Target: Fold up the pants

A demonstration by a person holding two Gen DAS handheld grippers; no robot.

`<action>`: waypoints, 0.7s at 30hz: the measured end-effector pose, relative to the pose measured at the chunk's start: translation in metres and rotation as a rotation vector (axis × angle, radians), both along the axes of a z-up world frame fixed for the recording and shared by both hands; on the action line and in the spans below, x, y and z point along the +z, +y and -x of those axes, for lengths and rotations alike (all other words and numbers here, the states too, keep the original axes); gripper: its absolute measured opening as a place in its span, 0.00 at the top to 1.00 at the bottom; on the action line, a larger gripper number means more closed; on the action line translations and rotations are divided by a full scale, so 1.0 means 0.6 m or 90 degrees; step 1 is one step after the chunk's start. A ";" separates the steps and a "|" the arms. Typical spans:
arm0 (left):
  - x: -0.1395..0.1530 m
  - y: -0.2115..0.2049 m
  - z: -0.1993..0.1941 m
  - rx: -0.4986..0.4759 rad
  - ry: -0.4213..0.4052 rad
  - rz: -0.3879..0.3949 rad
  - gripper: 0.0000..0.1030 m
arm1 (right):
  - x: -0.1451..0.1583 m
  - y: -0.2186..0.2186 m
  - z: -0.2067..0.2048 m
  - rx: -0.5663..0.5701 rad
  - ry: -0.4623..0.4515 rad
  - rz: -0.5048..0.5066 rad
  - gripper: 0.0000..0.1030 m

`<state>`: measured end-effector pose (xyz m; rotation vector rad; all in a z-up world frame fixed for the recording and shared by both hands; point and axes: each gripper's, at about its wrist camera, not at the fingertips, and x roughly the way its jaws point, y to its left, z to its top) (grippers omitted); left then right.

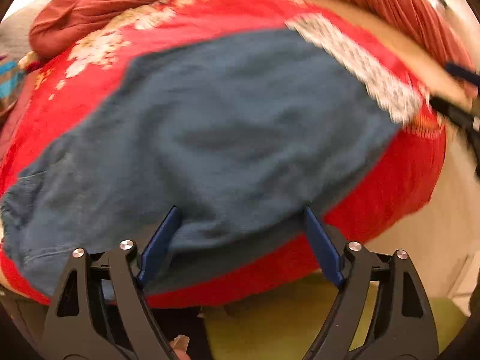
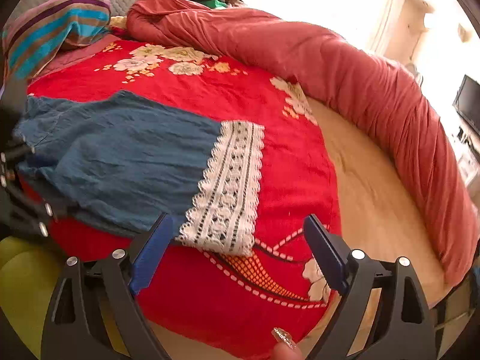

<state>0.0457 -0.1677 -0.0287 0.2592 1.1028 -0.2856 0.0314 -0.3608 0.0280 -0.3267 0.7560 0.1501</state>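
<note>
Left gripper (image 1: 240, 219): hanging spread wide, empty, over the waist end.
Blue cotton pants with white lace cuffs (image 2: 120, 156): lying flat on the red floral bedspread (image 2: 300, 156), long axis running left to right.
Right gripper (image 2: 240, 225): hovering spread, empty, nearest the cuffs.

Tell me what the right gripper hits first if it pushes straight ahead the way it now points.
Most likely the white lace cuff of the blue pants, which lies between and ahead of the right gripper's open fingers on the red floral blanket. Depth is uncertain.

Black hand-held gripper (image 2: 240, 228), blue fingers (image 2: 151, 255) (silver screws)
</note>
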 end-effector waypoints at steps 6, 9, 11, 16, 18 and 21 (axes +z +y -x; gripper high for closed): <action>0.016 -0.052 0.020 -0.065 0.000 0.000 0.19 | -0.026 -0.028 -0.013 -0.024 0.027 -0.028 0.15; 0.056 -0.072 0.016 -0.096 -0.029 0.014 0.18 | -0.029 -0.046 -0.020 -0.039 0.032 -0.062 0.15; 0.085 -0.086 0.001 -0.109 -0.054 0.021 0.18 | -0.025 -0.059 -0.025 -0.049 0.031 -0.089 0.15; 0.131 -0.120 -0.104 -0.104 -0.095 0.016 0.18 | -0.021 -0.079 -0.044 -0.072 0.036 -0.123 0.15; 0.136 -0.132 -0.156 -0.100 -0.092 0.017 0.16 | -0.022 -0.090 -0.054 -0.087 0.050 -0.150 0.12; 0.131 -0.154 -0.227 -0.089 -0.086 0.013 0.16 | -0.024 -0.115 -0.068 -0.119 0.069 -0.202 0.09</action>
